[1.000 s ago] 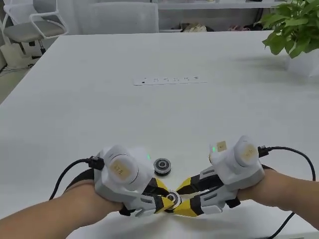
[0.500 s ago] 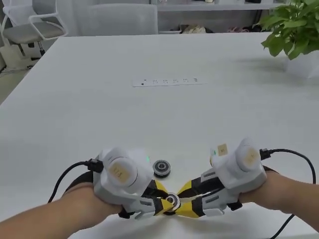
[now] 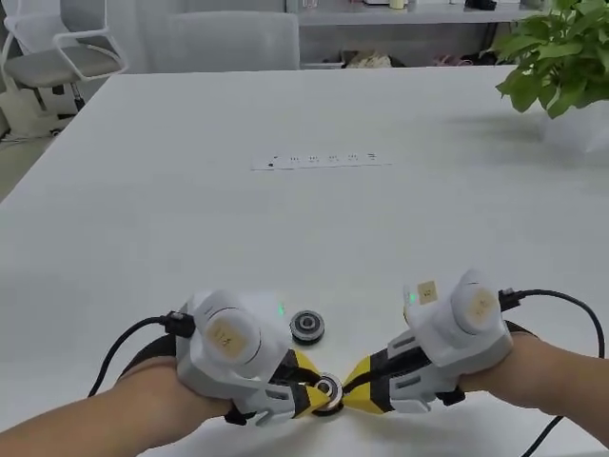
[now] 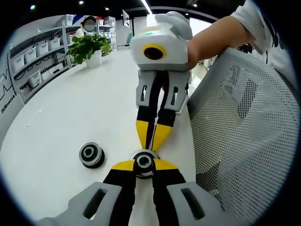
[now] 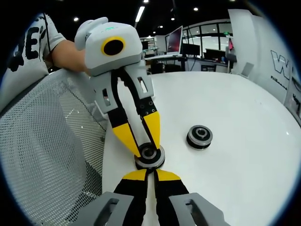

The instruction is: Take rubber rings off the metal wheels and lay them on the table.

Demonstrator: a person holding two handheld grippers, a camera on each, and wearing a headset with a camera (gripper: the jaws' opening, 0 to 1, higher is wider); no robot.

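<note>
A small metal wheel (image 3: 328,388) with a dark rubber ring sits at the table's near edge, held between both grippers. My left gripper (image 3: 317,393) comes in from the left, and its yellow jaws are shut on the wheel (image 4: 143,161). From the right, my right gripper (image 3: 343,391) meets it, jaws pinched together on the wheel's rim (image 5: 149,156). In the left gripper view the right gripper (image 4: 152,141) points down at the wheel from above. A second wheel (image 3: 306,325) with its ring on lies flat and loose just behind, apart from both grippers.
A white power strip (image 3: 322,160) lies mid-table. A potted plant (image 3: 557,57) stands at the far right corner. Office chairs (image 3: 67,48) stand beyond the table, and a mesh chair back (image 4: 235,122) is close behind the near edge. Cables trail from both grippers.
The head camera has tipped a little, shifting the whole picture down. Both grippers stay clamped on the same wheel, and the loose wheel has not moved.
</note>
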